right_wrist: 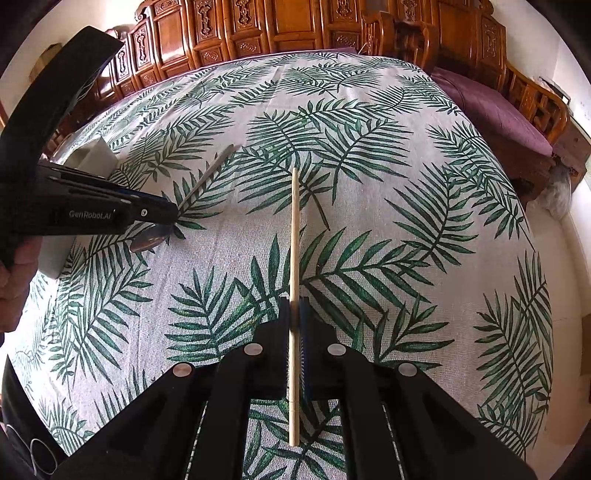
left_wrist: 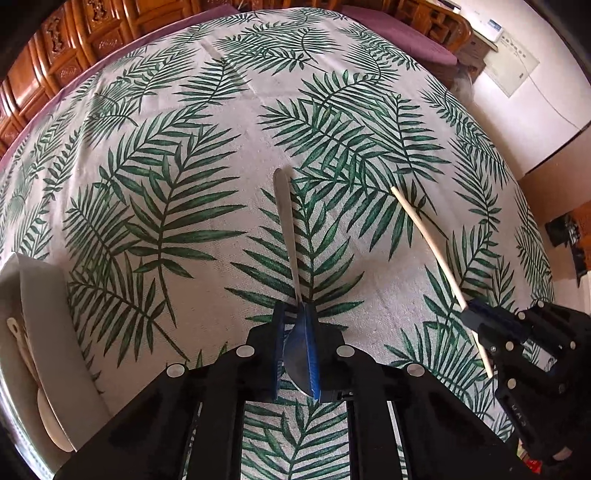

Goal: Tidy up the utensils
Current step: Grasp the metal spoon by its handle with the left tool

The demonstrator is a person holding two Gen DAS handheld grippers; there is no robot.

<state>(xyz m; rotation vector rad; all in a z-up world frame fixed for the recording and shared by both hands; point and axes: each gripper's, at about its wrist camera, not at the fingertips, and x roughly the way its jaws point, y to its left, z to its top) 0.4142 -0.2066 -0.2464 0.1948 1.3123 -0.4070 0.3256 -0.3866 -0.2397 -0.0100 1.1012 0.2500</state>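
My left gripper [left_wrist: 297, 314] is shut on a metal spoon [left_wrist: 286, 229]. Its bowl sits between the blue pads and its handle points forward above the tablecloth. My right gripper [right_wrist: 294, 310] is shut on a wooden chopstick [right_wrist: 294, 236] that points straight ahead. The right gripper [left_wrist: 476, 317] with the chopstick [left_wrist: 428, 236] also shows at the right of the left wrist view. The left gripper [right_wrist: 168, 218] with the spoon [right_wrist: 207, 175] shows at the left of the right wrist view. A white utensil holder [left_wrist: 48, 295] stands at the left table edge with a white utensil inside.
A palm-leaf tablecloth [left_wrist: 221, 110] covers the table. The white holder also shows in the right wrist view [right_wrist: 92, 157] behind the left gripper. Carved wooden cabinets [right_wrist: 295, 26] and a bench with a purple cushion [right_wrist: 495, 107] stand beyond the table.
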